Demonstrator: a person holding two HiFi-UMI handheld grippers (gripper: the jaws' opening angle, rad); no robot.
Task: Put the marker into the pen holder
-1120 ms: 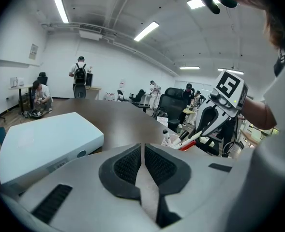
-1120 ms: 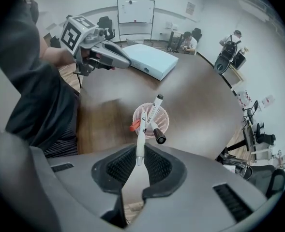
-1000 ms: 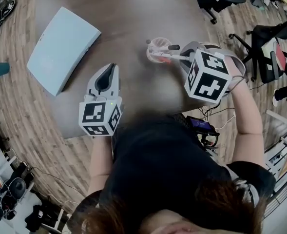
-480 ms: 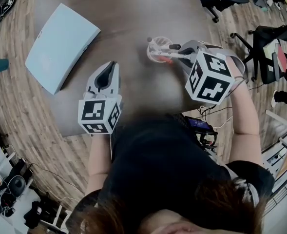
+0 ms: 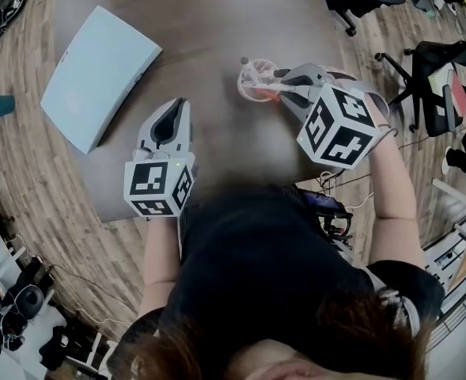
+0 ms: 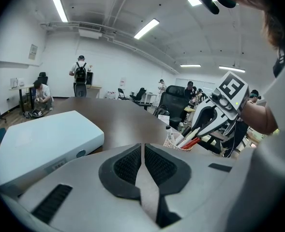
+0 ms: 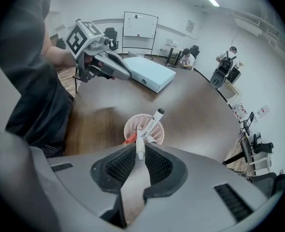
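Observation:
A white mesh pen holder point(image 5: 256, 81) stands on the dark table, and in the right gripper view point(image 7: 143, 127) it sits just beyond my jaws. A white marker point(image 7: 140, 141) slants nose-down into it, its back end still between the pads of my right gripper point(image 7: 138, 153). The jaws are opening and the pads no longer squeeze the marker. Another marker with a black cap point(image 7: 154, 120) and a red pen point(image 7: 129, 138) stand in the holder. My left gripper point(image 5: 172, 121) is shut and empty, low over the table to the left of the holder point(image 6: 178, 140).
A pale blue flat box point(image 5: 98, 77) lies on the table at the far left. The table's rounded edge meets wood flooring. Office chairs point(image 5: 430, 62) stand to the right, and several people are far across the room.
My right gripper has edged a little left and down at the holder, and the marker sits deeper in it. The left gripper has barely moved.

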